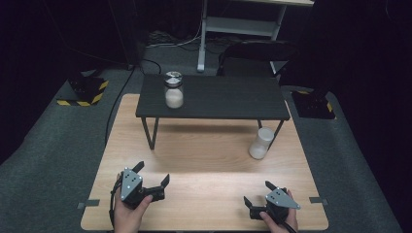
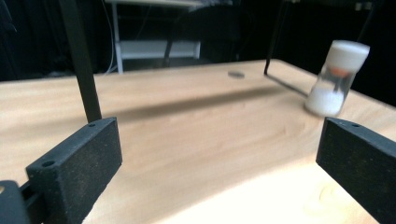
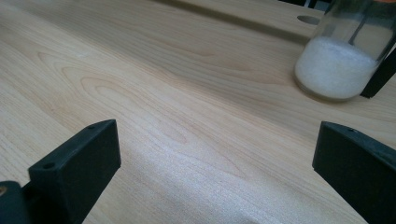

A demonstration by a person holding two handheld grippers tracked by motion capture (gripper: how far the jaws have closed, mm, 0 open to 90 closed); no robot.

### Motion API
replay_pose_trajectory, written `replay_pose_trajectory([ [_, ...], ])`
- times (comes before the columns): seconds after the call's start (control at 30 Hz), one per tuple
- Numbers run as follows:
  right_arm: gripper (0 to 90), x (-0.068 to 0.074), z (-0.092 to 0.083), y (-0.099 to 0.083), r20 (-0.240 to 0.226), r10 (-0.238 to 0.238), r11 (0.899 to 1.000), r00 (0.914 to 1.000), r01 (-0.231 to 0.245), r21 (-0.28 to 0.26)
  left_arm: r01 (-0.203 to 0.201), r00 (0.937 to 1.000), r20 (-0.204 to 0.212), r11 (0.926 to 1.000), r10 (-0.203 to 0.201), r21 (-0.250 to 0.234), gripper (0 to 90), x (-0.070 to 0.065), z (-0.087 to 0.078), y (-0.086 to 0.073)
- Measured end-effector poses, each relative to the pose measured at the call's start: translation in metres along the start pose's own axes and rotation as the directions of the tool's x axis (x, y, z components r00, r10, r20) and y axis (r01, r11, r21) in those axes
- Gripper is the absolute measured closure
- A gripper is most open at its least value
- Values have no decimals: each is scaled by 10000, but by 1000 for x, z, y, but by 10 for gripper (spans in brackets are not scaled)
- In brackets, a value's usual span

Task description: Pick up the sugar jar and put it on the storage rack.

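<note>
Left gripper [image 1: 153, 175] and right gripper [image 1: 257, 193] both gape empty near the worktop's [image 1: 204, 160] front edge. White-capped jar [image 1: 260, 143] stands toward the right edge; another jar [image 1: 173, 90] on the black shelf [image 1: 228, 99].

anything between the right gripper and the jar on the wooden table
Nothing: in the high view only bare wooden table lies between the right gripper and the jar.
</note>
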State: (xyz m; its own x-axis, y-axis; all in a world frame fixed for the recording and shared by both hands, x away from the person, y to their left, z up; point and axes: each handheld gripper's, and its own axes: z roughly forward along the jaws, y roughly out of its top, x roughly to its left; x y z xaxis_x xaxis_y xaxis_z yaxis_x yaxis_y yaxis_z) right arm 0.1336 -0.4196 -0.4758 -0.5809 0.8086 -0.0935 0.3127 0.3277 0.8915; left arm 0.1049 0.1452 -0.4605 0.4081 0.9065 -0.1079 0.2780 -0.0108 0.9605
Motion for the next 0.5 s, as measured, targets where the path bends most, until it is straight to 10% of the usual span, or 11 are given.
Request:
replay_pose_trajectory([
  [0.5, 5, 3, 0, 0, 89, -146, 9999, 9999, 145, 24, -319, 9992, 271, 9883, 282, 1494, 2, 2, 6, -26],
])
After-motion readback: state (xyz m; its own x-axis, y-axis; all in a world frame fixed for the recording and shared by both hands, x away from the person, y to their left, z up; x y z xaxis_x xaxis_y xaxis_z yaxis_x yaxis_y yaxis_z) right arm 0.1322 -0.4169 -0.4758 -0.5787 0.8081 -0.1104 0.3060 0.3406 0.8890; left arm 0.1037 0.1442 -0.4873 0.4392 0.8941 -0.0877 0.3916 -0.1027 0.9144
